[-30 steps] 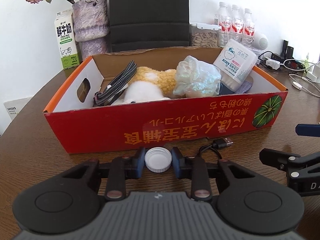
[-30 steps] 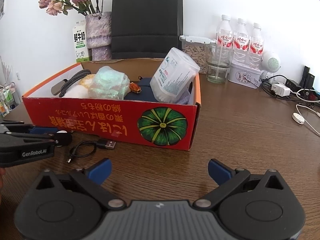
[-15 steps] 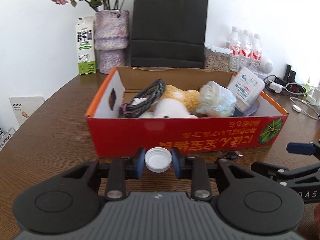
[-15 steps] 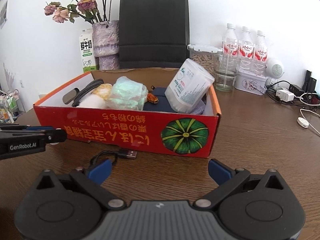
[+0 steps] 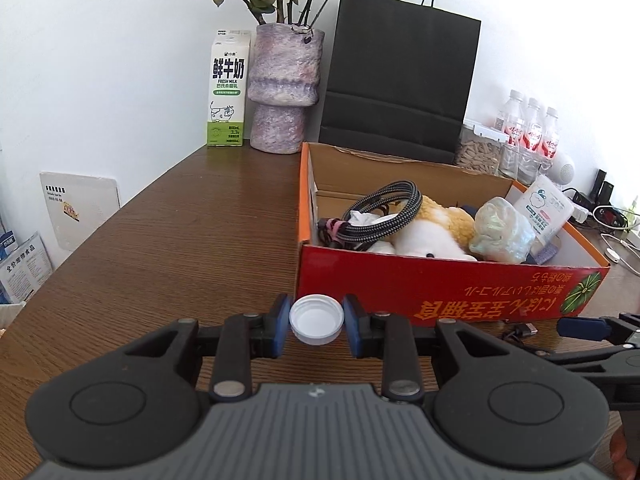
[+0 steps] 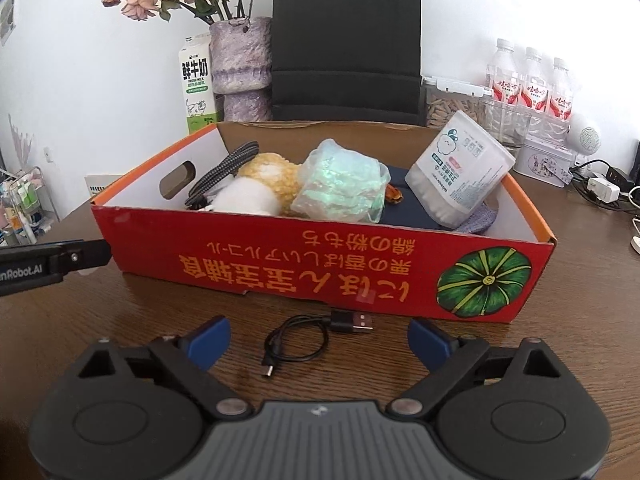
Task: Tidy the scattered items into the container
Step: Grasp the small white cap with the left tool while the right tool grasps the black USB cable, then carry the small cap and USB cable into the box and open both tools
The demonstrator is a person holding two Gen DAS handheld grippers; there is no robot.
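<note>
The left wrist view alone showed the left gripper (image 5: 316, 325) clamped on a white cap (image 5: 316, 325), a shallow ribbed plastic disc with its hollow side up, pressed between the two blue pads. Just beyond those fingers (image 5: 283, 316) stood the near left corner of the box (image 5: 440, 280), red printed cardboard with a plain brown inside. To the right of the fingers, low in that view, the right gripper (image 5: 592, 330) reached in from the edge, with one end of the cable (image 5: 522, 330) barely showing (the rest was cut off behind the black linkage).

The right wrist view gave what the other hid: the whole cable (image 6: 304, 338), a thin black loop with a flat metal plug at one end and a small plug at the other, lying on the wood-grained bench (image 6: 160, 300) between the right gripper's (image 6: 319, 338) spread blue fingers (image 6: 210, 338), which did not touch it. Those jaws had just been closing a little, yet stood wide. The box rose right behind the cable. Inside lay a braided cord (image 6: 224, 172), a fuzzy toy (image 6: 256, 188), a crinkled clear packet (image 6: 340, 188) and a rounded tub (image 6: 460, 176) leaning on the right end. The left gripper (image 6: 92, 254) poked in from the left edge, its fingertips hidden behind the box corner.
</note>
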